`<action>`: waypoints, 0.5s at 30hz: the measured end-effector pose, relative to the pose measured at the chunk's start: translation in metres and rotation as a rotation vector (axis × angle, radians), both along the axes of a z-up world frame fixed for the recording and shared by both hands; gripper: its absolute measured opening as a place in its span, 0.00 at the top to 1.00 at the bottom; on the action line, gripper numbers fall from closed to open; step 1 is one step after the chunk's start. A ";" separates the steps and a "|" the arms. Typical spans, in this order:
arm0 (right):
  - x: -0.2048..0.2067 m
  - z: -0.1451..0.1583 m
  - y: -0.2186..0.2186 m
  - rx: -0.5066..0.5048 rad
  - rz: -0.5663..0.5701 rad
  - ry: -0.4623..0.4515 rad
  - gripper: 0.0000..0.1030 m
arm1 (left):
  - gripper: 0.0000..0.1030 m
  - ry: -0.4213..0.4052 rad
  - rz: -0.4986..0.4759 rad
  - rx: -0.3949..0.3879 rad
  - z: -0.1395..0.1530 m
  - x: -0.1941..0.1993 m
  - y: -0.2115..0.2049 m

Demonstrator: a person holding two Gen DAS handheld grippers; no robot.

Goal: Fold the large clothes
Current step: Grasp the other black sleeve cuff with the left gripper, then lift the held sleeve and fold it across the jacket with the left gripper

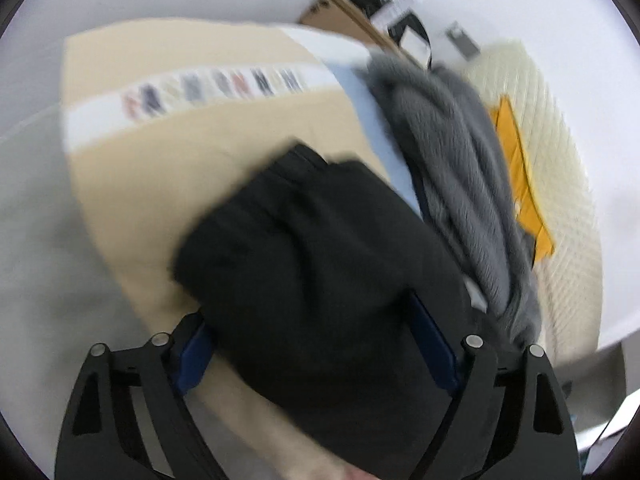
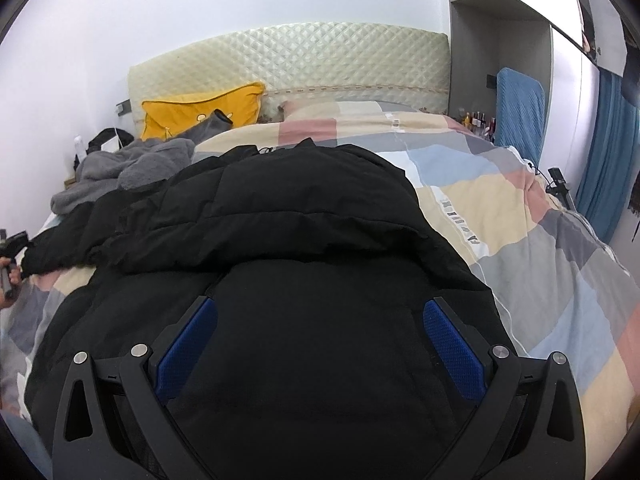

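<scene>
A black puffer jacket (image 2: pixel 304 216) lies spread on the bed's patchwork duvet (image 2: pixel 520 208), with one sleeve (image 2: pixel 60 248) stretched out to the left. My right gripper (image 2: pixel 320 320) hangs open just over the jacket's body, and nothing is pinched between its blue pads (image 2: pixel 188 344). In the blurred left wrist view, the end of the black sleeve (image 1: pixel 312 248) lies between the wide jaws of my left gripper (image 1: pixel 312 336) and reaches both pads. The left gripper (image 2: pixel 14 244) also shows at the far left edge of the right wrist view, at the sleeve's tip.
A grey fleece garment (image 2: pixel 120 168) is heaped on the bed's left side, near a yellow pillow (image 2: pixel 204 112) and the quilted headboard (image 2: pixel 320 60). A blue padded panel (image 2: pixel 518 108), small bottles and a blue curtain (image 2: pixel 608 152) stand along the right wall.
</scene>
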State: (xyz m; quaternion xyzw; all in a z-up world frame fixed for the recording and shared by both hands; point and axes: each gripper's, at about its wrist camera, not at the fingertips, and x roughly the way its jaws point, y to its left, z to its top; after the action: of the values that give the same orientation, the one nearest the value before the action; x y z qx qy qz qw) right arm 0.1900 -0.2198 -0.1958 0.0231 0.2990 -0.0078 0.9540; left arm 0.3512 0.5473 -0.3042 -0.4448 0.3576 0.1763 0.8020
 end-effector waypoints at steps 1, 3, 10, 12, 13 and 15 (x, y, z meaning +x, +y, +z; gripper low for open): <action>0.001 0.000 0.001 0.006 0.013 0.006 0.00 | 0.24 0.020 -0.002 0.017 0.002 0.005 -0.004; 0.002 -0.001 0.001 0.021 0.025 0.016 0.00 | 0.59 0.012 0.039 0.046 0.013 0.003 -0.010; -0.006 -0.001 0.011 0.002 0.079 0.013 0.00 | 0.91 -0.017 0.085 0.154 0.077 -0.001 -0.026; -0.008 0.002 0.009 0.027 0.090 0.013 0.00 | 0.92 -0.024 0.072 0.210 0.100 0.000 -0.033; -0.009 0.004 0.008 0.033 0.096 0.008 0.00 | 0.92 -0.025 0.069 0.229 0.111 -0.002 -0.036; -0.012 0.007 0.008 0.035 0.111 -0.002 0.00 | 0.92 -0.034 0.063 0.256 0.132 -0.004 -0.041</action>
State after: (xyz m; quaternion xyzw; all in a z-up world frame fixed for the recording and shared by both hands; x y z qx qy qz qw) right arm 0.1781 -0.2114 -0.1884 0.0233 0.2990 0.0505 0.9526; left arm 0.3468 0.5059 -0.1717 -0.3526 0.3041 0.2380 0.8524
